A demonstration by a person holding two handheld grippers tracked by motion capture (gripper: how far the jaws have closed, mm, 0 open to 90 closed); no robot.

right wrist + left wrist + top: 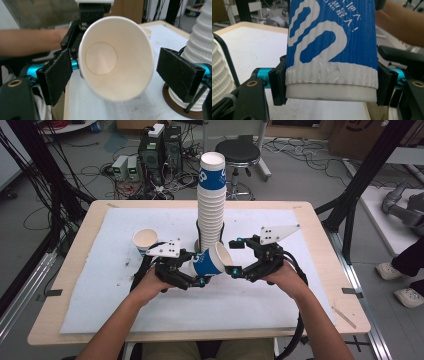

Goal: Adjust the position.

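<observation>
A blue and white paper cup (210,261) lies on its side in the air over the white mat. My left gripper (197,271) is shut on its base, and in the left gripper view both pads (277,85) press the cup (332,45) at its bottom rim. My right gripper (234,256) stands open at the cup's mouth. In the right gripper view its pads (56,75) flank the rim of the cup (115,57) with small gaps on both sides. A tall stack of cups (211,205) stands in a holder just behind. A single cup (145,240) stands upright at the left.
The white mat (100,285) covers most of the wooden table (60,320). The stack's dark base ring (175,105) sits close to my right jaw. Beyond the table are a stool (237,152), computer boxes (160,150) and cables. Someone's shoes (395,270) are at the right.
</observation>
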